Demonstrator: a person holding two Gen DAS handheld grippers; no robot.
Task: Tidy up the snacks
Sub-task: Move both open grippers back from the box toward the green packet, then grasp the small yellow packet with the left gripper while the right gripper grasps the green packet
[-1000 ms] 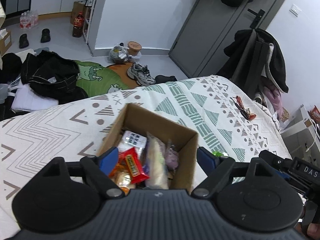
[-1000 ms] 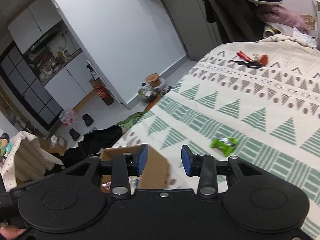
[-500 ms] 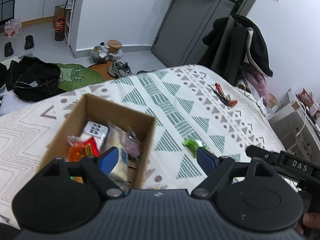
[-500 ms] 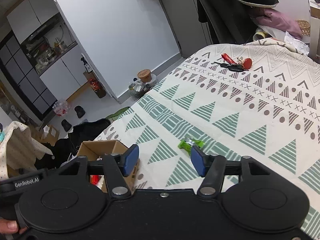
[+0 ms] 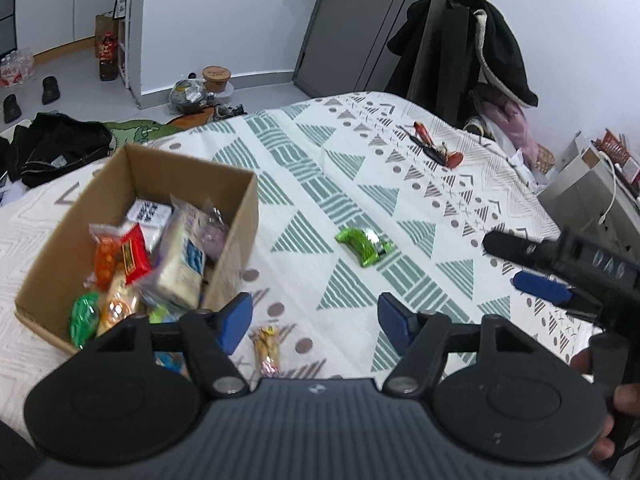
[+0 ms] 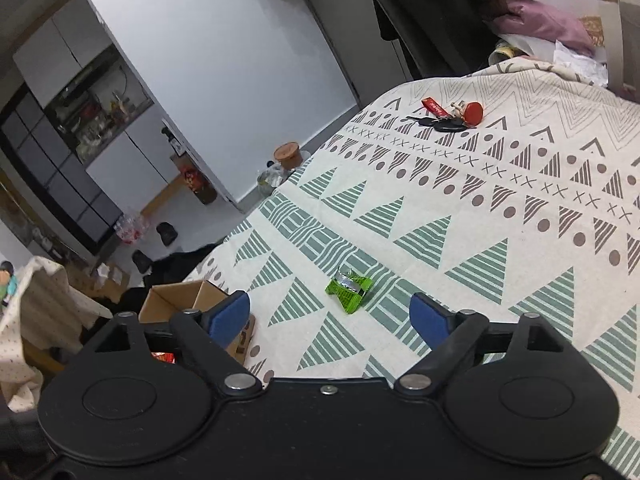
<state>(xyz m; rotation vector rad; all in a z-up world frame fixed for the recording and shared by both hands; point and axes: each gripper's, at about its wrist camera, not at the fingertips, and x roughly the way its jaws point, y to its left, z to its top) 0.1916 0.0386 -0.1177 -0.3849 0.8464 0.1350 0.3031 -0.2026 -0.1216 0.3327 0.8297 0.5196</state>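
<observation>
While the left gripper (image 5: 314, 322) hangs over the patterned bedspread (image 5: 320, 168), its blue pads stand apart and nothing is between them; its jaws have just been closing a little. Below this gap, close to the gripper, a small yellow-and-pink snack packet (image 5: 267, 347) lies on the cloth. It looks like a wrapped candy or biscuit, but the view is too blurred there to tell which. To the left stands an open cardboard box (image 5: 236, 204), and it holds many snacks: a red packet (image 5: 134, 254), an orange packet (image 5: 105, 258), a pale bag with blue print (image 5: 182, 262), a green packet (image 5: 83, 318) and a white carton (image 5: 149, 212) at the back. A green snack packet (image 5: 363, 245) lies on the bedspread to the right of the box, well apart from it, on the green striped triangles.

From the right wrist camera, the right gripper (image 6: 330, 318) has its jaws wide, and they have just been opening; they hold nothing. The green snack packet (image 6: 349, 288) lies just ahead of the gap between the pads, not touching either pad. The cardboard box (image 6: 180, 300) shows behind the left pad, partly hidden by it. Far up the bedspread (image 6: 480, 220) lies a bunch of keys (image 6: 444, 120) with a red strap and a red round tag.

In the left wrist view the right gripper (image 5: 532, 272) shows at the right edge, above the bedspread, with one blue pad visible.
</observation>
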